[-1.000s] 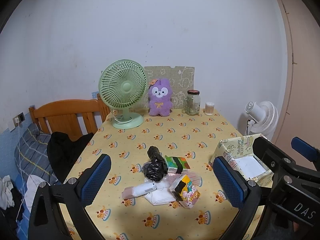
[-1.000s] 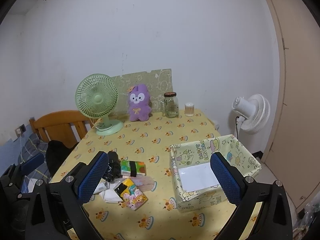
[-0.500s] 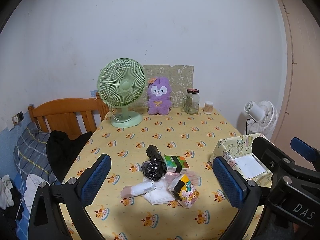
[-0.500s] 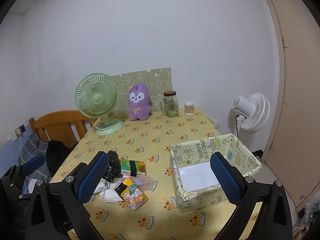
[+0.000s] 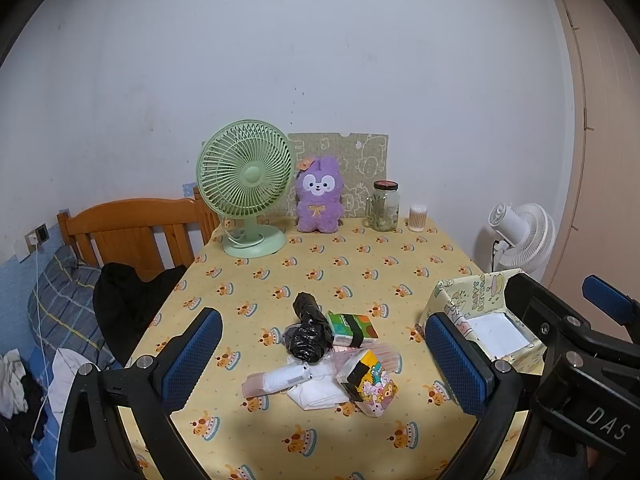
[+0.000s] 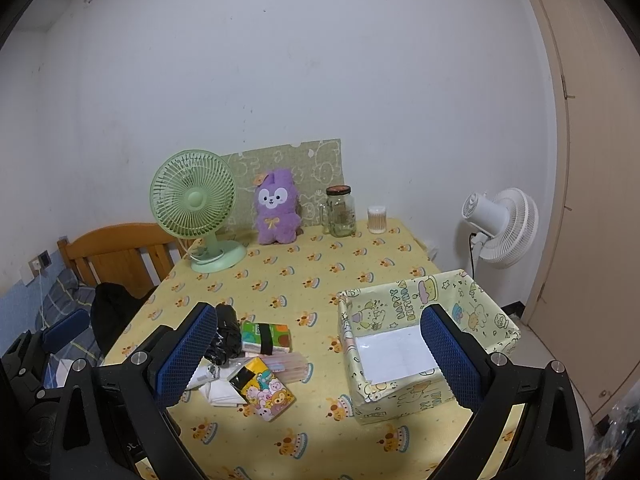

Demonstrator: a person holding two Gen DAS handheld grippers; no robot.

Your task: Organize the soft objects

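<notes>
On the right tongs (image 5: pixel 576 344), white "DAS" lettering; on the box (image 6: pixel 416 312), "HAPPY BIRTHDAY"; both tongs spread, empty.

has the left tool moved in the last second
Yes, slightly. In the left wrist view the green fan and purple plush sit a little lower in frame, so the open left tool tilted or rose.

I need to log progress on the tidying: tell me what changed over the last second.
Almost nothing. The left view drifted slightly, so the left claw barely shifted. Nothing was gripped or released: both claws are open and empty. The pile of soft packets and the paper box stayed put, and so did the right claw.
</notes>
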